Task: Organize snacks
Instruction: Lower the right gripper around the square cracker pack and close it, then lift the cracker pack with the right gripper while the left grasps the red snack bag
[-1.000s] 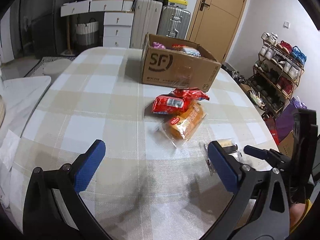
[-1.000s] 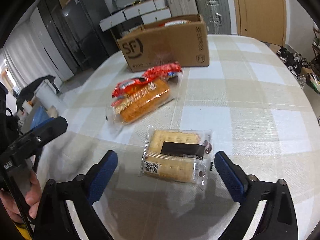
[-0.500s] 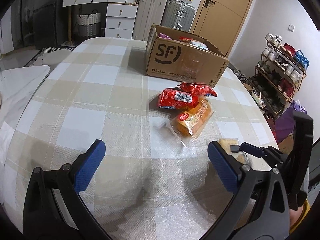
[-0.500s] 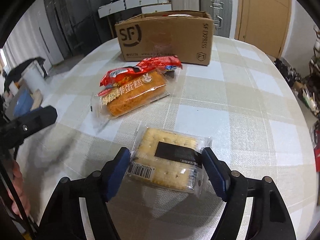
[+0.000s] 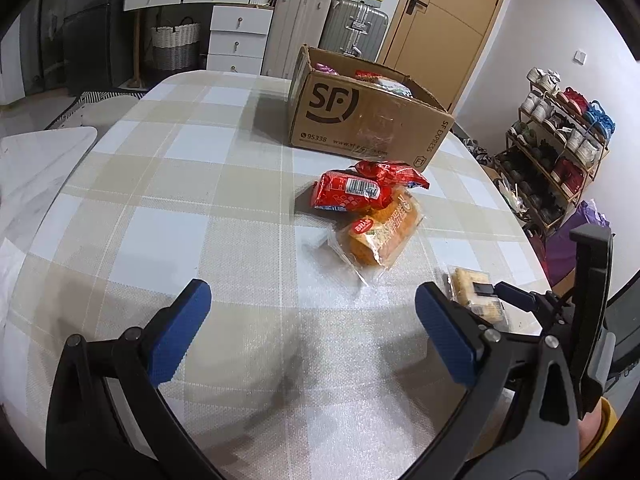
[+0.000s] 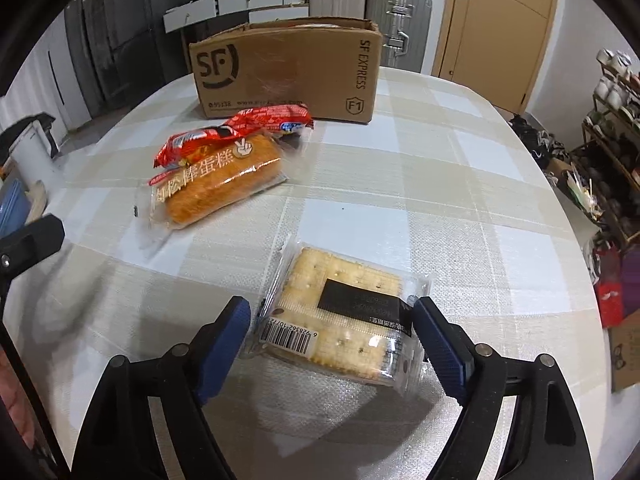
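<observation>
A clear pack of crackers (image 6: 344, 316) with a black label sits between the blue pads of my right gripper (image 6: 332, 330), which is shut on it just above the table. The pack also shows in the left wrist view (image 5: 474, 292). An orange cake stick in clear wrap (image 6: 218, 182) and a red snack bag (image 6: 240, 126) lie in front of the open SF cardboard box (image 6: 288, 70), which holds several snacks (image 5: 372, 78). My left gripper (image 5: 310, 334) is open and empty over the table.
The checked tablecloth (image 5: 192, 208) covers a round table. A shoe rack (image 5: 560, 140) stands to the right, suitcases (image 5: 352, 28) and white drawers (image 5: 236, 36) behind the box. The right gripper's arm (image 5: 560, 320) shows at the left view's right edge.
My right gripper has closed its pads onto the cracker pack and raised it slightly. My left gripper has drifted, staying open.
</observation>
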Demonstrator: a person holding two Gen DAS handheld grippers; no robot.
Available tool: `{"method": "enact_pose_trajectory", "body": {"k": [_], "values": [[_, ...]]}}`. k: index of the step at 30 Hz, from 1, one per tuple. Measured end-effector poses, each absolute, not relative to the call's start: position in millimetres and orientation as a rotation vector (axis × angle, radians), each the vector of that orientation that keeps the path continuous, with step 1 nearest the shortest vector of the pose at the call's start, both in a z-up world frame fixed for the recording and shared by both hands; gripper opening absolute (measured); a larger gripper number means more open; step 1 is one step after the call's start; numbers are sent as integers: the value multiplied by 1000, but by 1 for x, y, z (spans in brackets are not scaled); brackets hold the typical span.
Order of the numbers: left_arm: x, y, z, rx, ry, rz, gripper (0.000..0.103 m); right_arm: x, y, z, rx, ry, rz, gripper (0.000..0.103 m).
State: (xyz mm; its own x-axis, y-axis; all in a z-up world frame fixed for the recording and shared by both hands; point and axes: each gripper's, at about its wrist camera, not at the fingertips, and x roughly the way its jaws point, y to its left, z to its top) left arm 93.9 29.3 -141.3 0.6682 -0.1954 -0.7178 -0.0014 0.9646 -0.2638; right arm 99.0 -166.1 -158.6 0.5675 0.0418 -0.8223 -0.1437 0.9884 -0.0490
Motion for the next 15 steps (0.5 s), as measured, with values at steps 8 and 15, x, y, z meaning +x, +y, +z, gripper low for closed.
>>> {"method": "enact_pose_trajectory", "body": {"k": [8,15], "values": [[92,31,-141,-257,829,-112,102,96,-185,-152,0,937,56,97],[92,30,-143,-257,835,-112,102,99,-176,-162,-10,980,86,98]]}}
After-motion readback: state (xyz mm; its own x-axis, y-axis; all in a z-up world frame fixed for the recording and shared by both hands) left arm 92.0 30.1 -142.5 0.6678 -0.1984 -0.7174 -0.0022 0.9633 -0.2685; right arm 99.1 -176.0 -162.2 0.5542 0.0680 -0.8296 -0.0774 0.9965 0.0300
